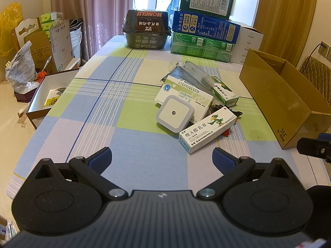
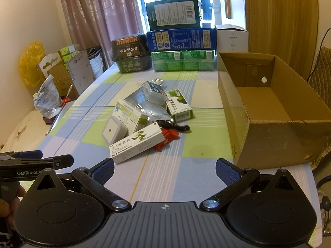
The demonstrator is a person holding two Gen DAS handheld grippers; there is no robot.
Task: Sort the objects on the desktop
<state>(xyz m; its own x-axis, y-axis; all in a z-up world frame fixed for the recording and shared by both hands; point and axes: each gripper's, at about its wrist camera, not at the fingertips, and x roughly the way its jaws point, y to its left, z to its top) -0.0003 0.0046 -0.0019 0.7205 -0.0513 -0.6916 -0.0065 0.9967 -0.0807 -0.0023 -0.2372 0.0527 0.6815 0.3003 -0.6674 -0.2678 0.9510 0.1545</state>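
Both jaws of the left gripper (image 1: pixel 162 158) are held wide and empty over the checked bench (image 1: pixel 99 111); the right gripper (image 2: pixel 164 169) is likewise spread wide, nothing gripped. Just beyond them, the ointment box (image 2: pixel 137 144) is seen lying left of the cardboard box (image 2: pixel 266 111), touching the white night light (image 1: pixel 175 113).

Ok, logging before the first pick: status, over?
Left gripper open, empty. Right gripper open, empty. Pile untouched; ointment box nearest, night light beside it. Cardboard box empty; nothing in the way.
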